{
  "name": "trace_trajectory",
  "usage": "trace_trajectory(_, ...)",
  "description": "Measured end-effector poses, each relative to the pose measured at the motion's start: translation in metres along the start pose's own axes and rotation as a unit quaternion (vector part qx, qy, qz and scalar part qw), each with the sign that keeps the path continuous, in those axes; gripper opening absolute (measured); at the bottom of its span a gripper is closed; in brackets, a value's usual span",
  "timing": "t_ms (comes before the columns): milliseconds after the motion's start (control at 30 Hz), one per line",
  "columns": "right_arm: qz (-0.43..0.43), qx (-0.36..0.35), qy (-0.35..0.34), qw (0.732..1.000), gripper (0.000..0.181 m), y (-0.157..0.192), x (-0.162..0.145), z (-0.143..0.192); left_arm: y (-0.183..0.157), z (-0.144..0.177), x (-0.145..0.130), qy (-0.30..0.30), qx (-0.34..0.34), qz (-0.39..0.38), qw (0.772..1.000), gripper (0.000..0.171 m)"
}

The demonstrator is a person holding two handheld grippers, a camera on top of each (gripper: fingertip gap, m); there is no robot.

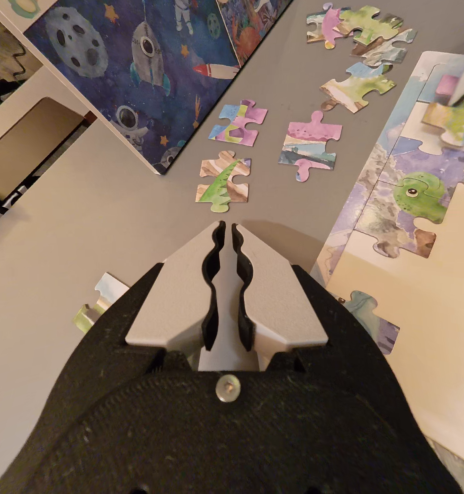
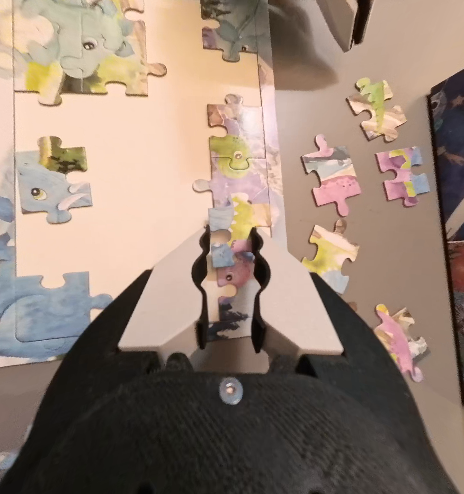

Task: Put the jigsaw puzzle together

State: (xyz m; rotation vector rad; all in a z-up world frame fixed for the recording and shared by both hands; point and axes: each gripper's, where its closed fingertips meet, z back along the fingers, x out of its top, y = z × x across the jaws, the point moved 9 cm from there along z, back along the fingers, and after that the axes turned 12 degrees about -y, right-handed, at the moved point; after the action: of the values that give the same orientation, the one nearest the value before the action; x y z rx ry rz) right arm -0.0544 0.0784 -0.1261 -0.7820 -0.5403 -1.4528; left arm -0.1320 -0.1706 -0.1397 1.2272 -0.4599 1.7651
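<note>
We recorded the puzzle tray [image 2: 134, 240] lying flat on the grey surface [image 1: 92, 227], holding placed pieces along its edges: a blue elephant group [image 2: 78, 53], a blue rhinoceros piece [image 2: 52, 192] and a green dinosaur-head strip [image 2: 239, 165]. Much of its cream floor was bare. The right claw [image 2: 229, 230] hung over the tray's right border, its jaws apart, and a blue-and-purple piece [image 2: 221, 254] lay between them; we could not tell, through the blur, whether they pressed it. Loose pieces lay on the surface just beside the tray, among them a pink-and-blue piece [image 1: 309, 147] and a green-tail piece [image 1: 224, 181]. The left claw [image 1: 226, 224], jaws nearly together and empty, pointed at the green-tail piece, near but apart. A space-themed box [image 1: 134, 80] stood to the left.
</note>
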Motion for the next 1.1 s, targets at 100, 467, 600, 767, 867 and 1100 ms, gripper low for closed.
trace_trajectory(100, 0.004, 0.003, 0.023, 1.000, 0.029, -0.0046, -0.0046, -0.0044, 0.0002, -0.0004, -0.0001, 0.002, -0.001, 0.001, 1.000, 0.003)
trace_trajectory(467, -0.012, 0.011, 0.009, 1.000, 0.032, -0.0067, -0.0065, -0.0052, 0.0012, -0.0008, -0.0002, 0.003, -0.003, 0.007, 1.000, 0.003)
trace_trajectory(600, -0.019, 0.011, 0.009, 1.000, 0.032, -0.0063, -0.0067, -0.0066, 0.0011, -0.0010, -0.0002, 0.003, -0.003, 0.006, 1.000, 0.003)
trace_trajectory(767, -0.028, 0.015, 0.004, 0.999, 0.031, -0.0043, -0.0047, -0.0090, 0.0011, -0.0010, -0.0002, 0.003, -0.003, 0.006, 1.000, 0.003)
trace_trajectory(867, -0.030, 0.015, 0.002, 0.999, 0.031, -0.0030, -0.0034, -0.0104, 0.0008, -0.0011, -0.0002, 0.004, -0.003, 0.004, 1.000, 0.003)
trace_trajectory(1100, -0.029, 0.007, 0.003, 1.000, 0.031, -0.0021, -0.0029, -0.0107, 0.0008, -0.0011, -0.0003, 0.004, -0.003, 0.003, 1.000, 0.003)
